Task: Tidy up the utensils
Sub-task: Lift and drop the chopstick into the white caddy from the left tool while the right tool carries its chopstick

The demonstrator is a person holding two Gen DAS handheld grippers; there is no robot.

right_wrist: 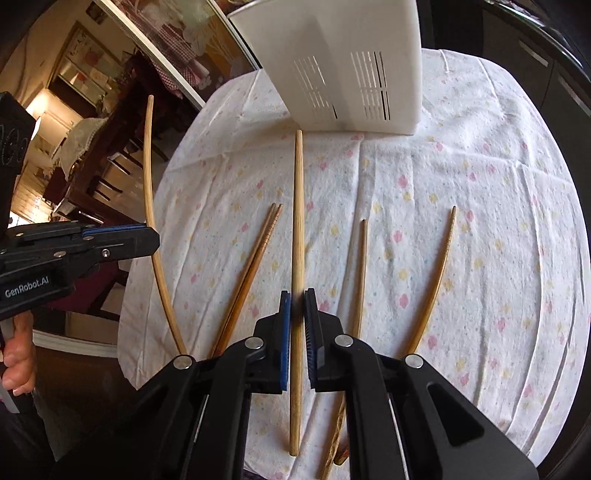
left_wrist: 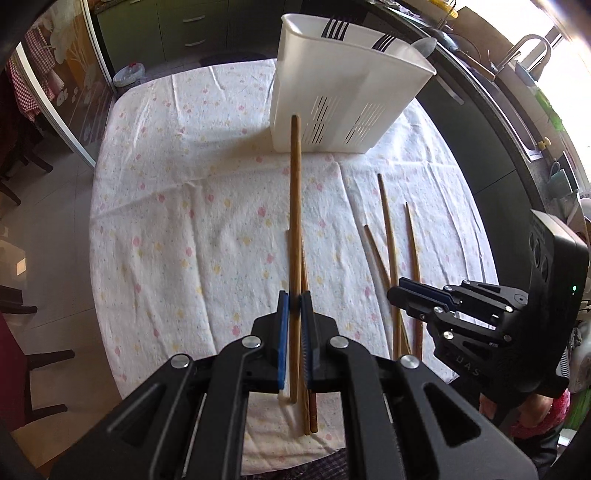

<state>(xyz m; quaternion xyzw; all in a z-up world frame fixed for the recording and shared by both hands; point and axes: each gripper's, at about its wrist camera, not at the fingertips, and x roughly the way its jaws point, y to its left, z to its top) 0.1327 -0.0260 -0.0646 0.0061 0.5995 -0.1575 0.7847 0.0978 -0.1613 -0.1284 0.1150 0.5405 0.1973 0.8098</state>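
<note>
My left gripper (left_wrist: 294, 299) is shut on a brown wooden chopstick (left_wrist: 295, 221) and holds it above the cloth, its tip pointing at the white slotted utensil holder (left_wrist: 343, 92). My right gripper (right_wrist: 297, 299) is shut on a lighter chopstick (right_wrist: 297, 229), also raised and pointing at the holder (right_wrist: 351, 66). Forks (left_wrist: 334, 27) stand in the holder. More chopsticks lie on the cloth: a pair (right_wrist: 255, 258) left of the right gripper, and others (right_wrist: 360, 273) to its right. The right gripper also shows in the left wrist view (left_wrist: 410, 295); the left gripper shows in the right wrist view (right_wrist: 147, 240).
The table is covered by a white flowered cloth (left_wrist: 184, 206). A kitchen counter with a sink and tap (left_wrist: 524, 51) runs along the right. Dark chairs (left_wrist: 22, 166) stand off the left table edge. A glass door (left_wrist: 62, 92) is at the far left.
</note>
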